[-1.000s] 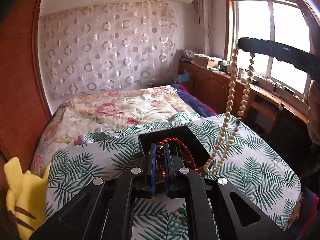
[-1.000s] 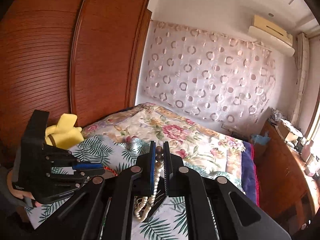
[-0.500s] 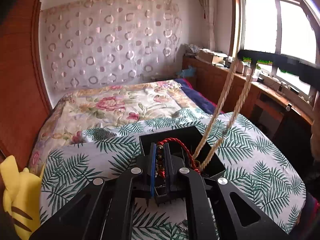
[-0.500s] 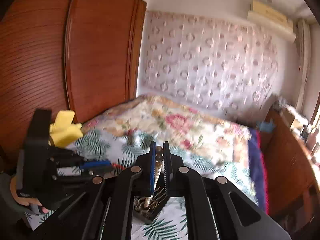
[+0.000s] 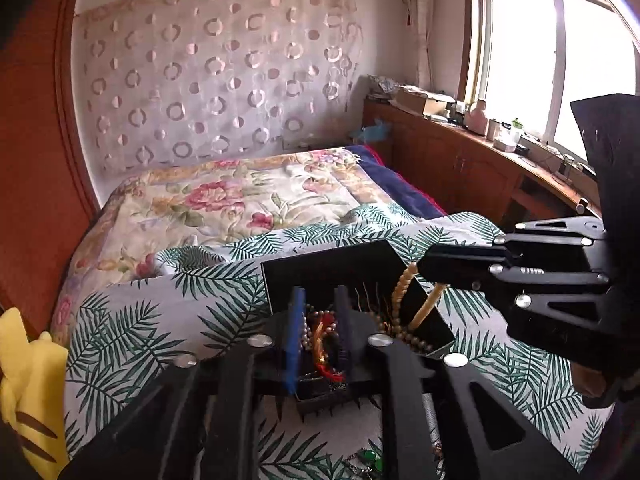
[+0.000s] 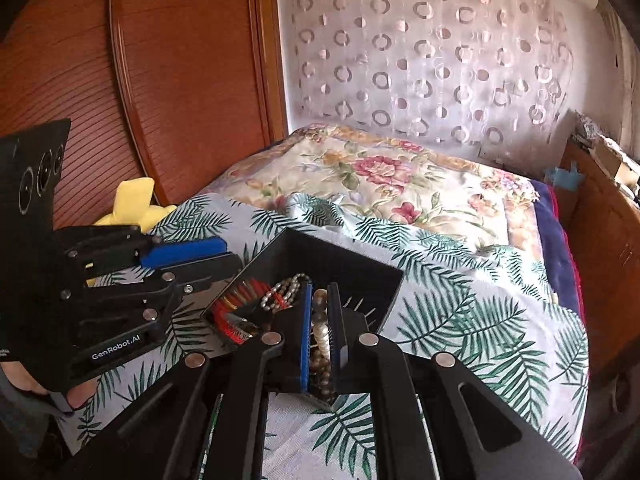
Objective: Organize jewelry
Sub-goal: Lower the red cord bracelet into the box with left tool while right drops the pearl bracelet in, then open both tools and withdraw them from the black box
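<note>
Left wrist view: the left hand-held gripper is seen low over the black jewelry box, which sits on the palm-leaf sheet of the bed. Its jaws have just been opening, and they now stand apart around the red cord bracelet without pressing on it; the bracelet appears to rest inside the box. A corded piece like this is judged light and limp, so it is best pinched at its thicker knotted part and let go only once it lies down. At the right, the right hand-held gripper is seen with the cream bead necklace hanging from its tips into the box.

Right wrist view: the jaws are pressed together on the necklace, whose pale round beads run in a line between the blue pads. The strand is judged smooth, slippery and floppy, apt to slide or swing, so a firm pinch across several beads is called for. Beneath it the box holds a small pearl strand and red-orange pieces. The yellow plush toy lies beyond.
</note>
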Available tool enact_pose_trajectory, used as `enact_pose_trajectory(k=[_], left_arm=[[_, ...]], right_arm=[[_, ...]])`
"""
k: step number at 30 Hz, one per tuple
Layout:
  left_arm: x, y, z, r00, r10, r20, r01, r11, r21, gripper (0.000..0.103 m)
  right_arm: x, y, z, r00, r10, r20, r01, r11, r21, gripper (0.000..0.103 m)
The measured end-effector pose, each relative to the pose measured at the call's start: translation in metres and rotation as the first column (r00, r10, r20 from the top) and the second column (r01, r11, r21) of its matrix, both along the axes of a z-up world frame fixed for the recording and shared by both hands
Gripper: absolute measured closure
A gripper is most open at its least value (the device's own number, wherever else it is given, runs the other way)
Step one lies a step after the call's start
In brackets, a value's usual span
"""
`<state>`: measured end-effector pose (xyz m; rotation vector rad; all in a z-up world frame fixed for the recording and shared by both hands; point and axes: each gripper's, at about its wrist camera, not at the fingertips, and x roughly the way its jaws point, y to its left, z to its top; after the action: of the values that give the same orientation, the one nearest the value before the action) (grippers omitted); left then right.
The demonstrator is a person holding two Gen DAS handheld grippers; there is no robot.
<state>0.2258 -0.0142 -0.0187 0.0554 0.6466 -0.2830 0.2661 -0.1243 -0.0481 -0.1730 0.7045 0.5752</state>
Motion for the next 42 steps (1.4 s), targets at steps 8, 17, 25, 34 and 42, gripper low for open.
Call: enact_pose_trajectory(k=[8,17,25,34,42], left_arm=[[-0.014,0.012,0.0,1.0,0.016,0.013,-0.016,1.0,-0.015,0.038],[-0.057,0.031,-0.02,1.0,0.014,0.006,-0.014,0.999,-0.049,0.012],[-0.082,0.042,-0.04,0.999,0.021,-0.037,-0.022,0.999,-0.028,0.009],[-0.096,0.045,-0.06,0.995,0.02,-0.094,-0.02,1.0,-0.002,0.008],[-0.094,0.044,-0.069,0.993,0.017,-0.12,-0.016,1.0,0.005,0.008]], right_arm=[[-0.021,-0.016,-0.001,1.0,0.001,0.014,-0.001,0.999,0.043,0.072],[-0.07,-0.026,-0.031,0.999,0.051,-0.009,-0.051,0.999,0.014,0.072],[-0.092,-0.018,-0.063,0.993,0.098,-0.071,-0.1,0.995,-0.029,0.072],[-0.097,-0.003,-0.095,0.981,0.128,-0.144,-0.144,0.984,-0.106,0.072],[-0.099,0.008,-0.096,0.984,0.136,-0.111,-0.154,0.974,-0.168,0.086]])
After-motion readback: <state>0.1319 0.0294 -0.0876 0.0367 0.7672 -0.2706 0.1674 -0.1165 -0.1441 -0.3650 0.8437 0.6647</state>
